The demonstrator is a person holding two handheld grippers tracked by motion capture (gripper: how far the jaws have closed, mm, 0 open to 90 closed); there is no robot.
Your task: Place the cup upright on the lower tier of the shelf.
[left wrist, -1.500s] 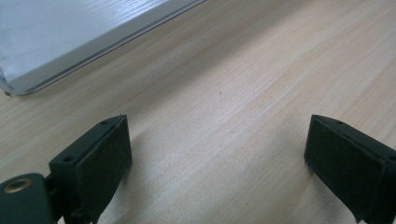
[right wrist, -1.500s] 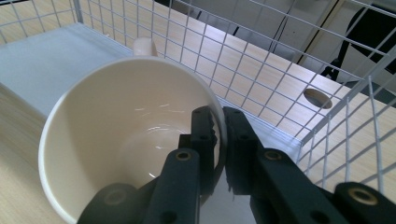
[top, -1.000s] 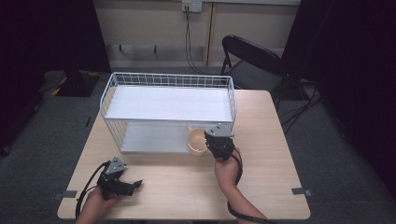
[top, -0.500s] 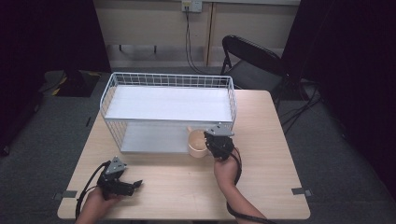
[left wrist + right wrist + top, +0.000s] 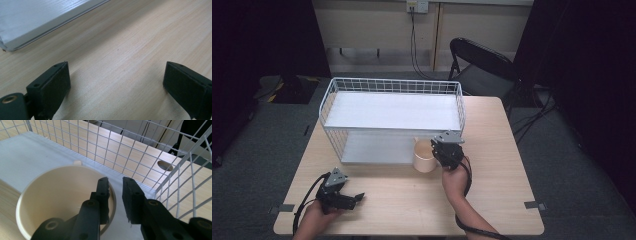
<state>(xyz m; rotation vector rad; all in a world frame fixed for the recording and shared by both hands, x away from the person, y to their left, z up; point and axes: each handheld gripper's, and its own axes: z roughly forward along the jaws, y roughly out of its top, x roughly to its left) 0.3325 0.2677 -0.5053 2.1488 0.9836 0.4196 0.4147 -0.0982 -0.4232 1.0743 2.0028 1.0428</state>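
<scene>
Right claw (image 5: 115,197): jaws nearly together, pinching the near-side rim of a round cream plastic cup (image 5: 50,195), one jaw inside the wall, the other outside. Rim wall sits in the narrow gap betw. pads; gripping the cup. High view shows same claw (image 5: 447,150) at the cup's right edge, hand coming up from below.

Cup (image 5: 424,156) stands upright on the light wood tabletop (image 5: 492,190), right at front edge of a white wire-mesh two-tier rack (image 5: 392,90), beside its lower white shelf panel (image 5: 372,147). Cup interior looks empty.

Left claw (image 5: 115,82): jaws spread wide, nothing betw. them, bare wood grain under them; appears to rest low on tabletop. High view puts it (image 5: 357,198) at front-left corner, well apart from cup & rack, pointing right. Corner of the rack's lower panel (image 5: 37,22) in upper-left of left gripper view
</scene>
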